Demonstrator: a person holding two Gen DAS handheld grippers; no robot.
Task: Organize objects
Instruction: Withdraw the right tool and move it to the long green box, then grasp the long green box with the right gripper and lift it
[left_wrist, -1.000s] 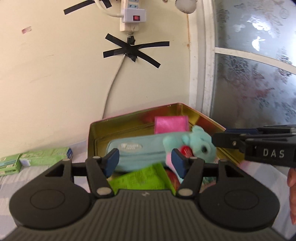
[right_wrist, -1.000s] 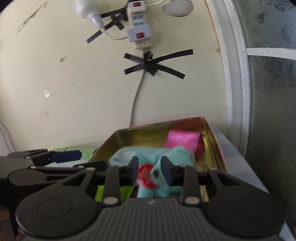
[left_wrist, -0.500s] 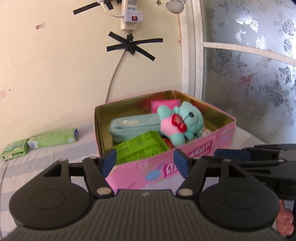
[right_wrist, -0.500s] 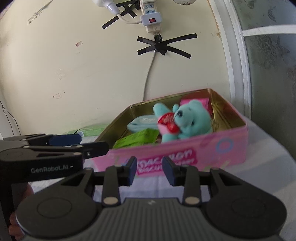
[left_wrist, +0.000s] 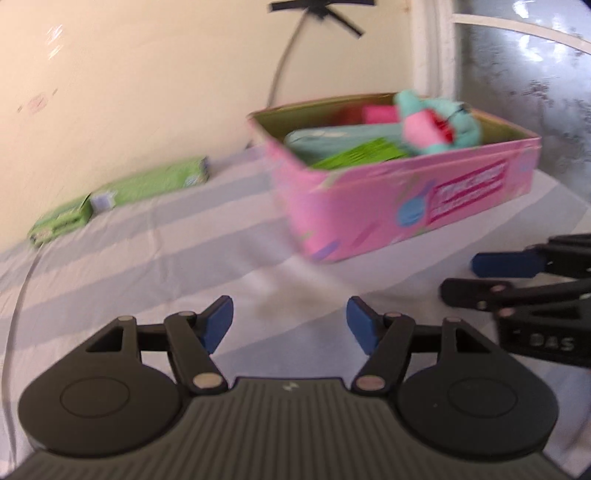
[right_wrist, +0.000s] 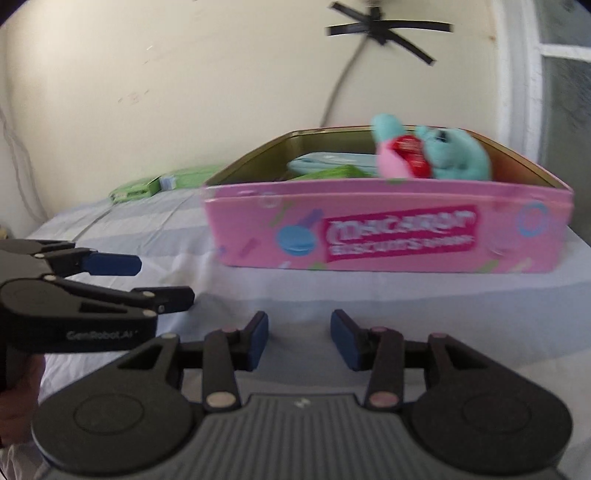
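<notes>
left hand-held gripper: tilted down, wide, empty | right hand-held gripper: opening, empty

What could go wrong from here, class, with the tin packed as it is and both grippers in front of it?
1. The teal plush toy rises above the rim of the pink biscuit tin, so it might tumble out or stop a lid from closing.
2. Two green boxes lie by the wall, outside the tin; they may get forgotten.
3. The left gripper and right gripper, its jaws opening and empty, sit close and could collide.
</notes>
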